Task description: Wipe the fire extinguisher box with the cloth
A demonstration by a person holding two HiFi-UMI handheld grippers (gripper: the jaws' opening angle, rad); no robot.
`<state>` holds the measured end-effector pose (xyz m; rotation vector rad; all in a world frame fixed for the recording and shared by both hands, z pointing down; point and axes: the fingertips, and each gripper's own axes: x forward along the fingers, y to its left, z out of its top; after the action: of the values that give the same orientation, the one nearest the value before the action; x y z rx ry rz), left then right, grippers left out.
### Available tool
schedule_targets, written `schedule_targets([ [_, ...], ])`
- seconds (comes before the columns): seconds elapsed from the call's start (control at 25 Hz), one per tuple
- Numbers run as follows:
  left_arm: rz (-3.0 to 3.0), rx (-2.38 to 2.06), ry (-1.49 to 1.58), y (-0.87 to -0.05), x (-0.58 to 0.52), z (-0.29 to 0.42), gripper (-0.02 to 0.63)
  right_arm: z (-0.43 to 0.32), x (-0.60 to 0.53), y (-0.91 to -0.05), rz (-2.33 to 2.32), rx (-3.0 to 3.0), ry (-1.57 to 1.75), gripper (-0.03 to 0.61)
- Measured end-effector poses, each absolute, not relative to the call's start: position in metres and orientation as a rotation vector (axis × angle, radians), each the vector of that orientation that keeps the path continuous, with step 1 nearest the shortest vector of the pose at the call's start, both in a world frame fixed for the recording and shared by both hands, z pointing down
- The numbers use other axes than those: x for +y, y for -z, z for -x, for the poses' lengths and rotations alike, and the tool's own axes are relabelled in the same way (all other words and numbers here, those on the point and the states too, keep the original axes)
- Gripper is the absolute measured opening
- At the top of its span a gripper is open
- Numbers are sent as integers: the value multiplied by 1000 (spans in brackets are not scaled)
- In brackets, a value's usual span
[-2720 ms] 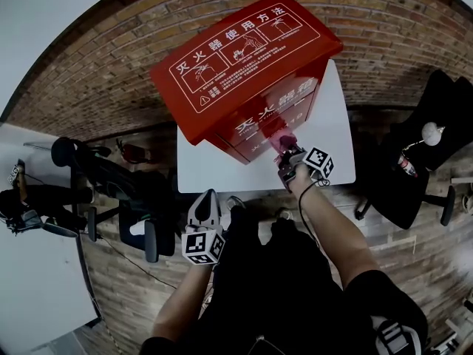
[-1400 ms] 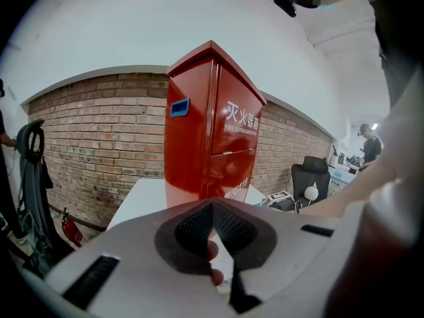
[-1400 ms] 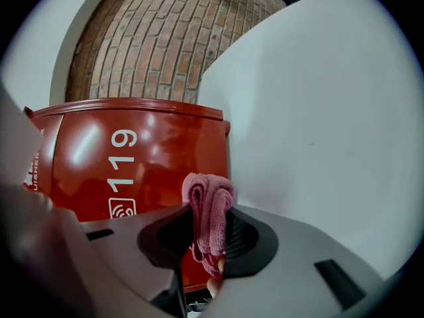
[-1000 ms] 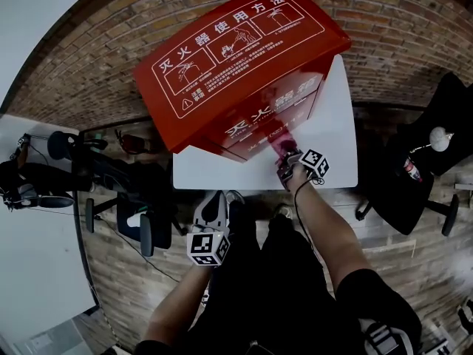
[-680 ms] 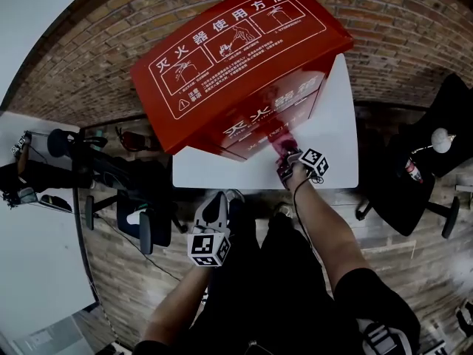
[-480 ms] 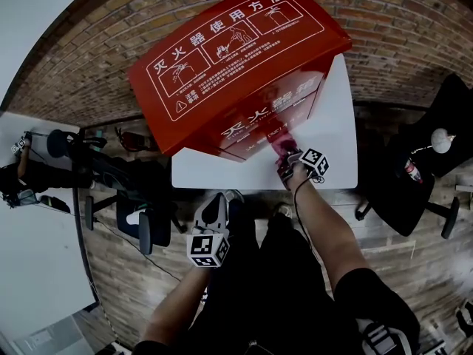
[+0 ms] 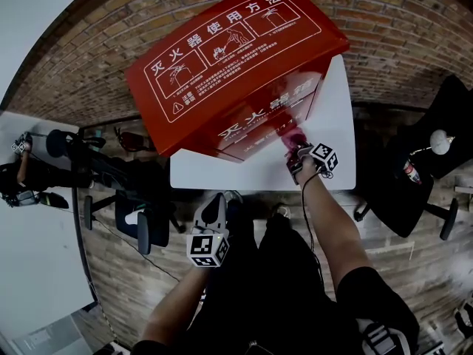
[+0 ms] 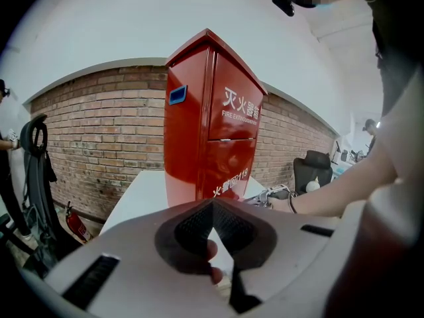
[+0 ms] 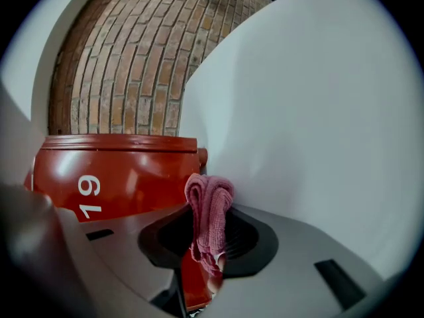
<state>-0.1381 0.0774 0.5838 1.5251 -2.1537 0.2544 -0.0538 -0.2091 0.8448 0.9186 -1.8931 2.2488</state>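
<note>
Presently, the left gripper hangs low by the person's legs, short of the white tabletop, placed as it was half a second ago. Its jaws are pressed together with nothing between them. Ahead of it stands the tall glossy red fire extinguisher box. The right gripper, forearm stretched forward, has shifted rightward along the box's lower front. Its jaws are clenched on a folded pink knitted cloth, held at the box's bottom right corner.
</note>
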Motion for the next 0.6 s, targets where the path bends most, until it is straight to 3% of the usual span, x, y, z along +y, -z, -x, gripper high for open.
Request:
schedule_targets([
  [0.6,-1551,-2162,-260,-577,70,135,29,54,-222,-815,-807,-1923,-2346,107],
])
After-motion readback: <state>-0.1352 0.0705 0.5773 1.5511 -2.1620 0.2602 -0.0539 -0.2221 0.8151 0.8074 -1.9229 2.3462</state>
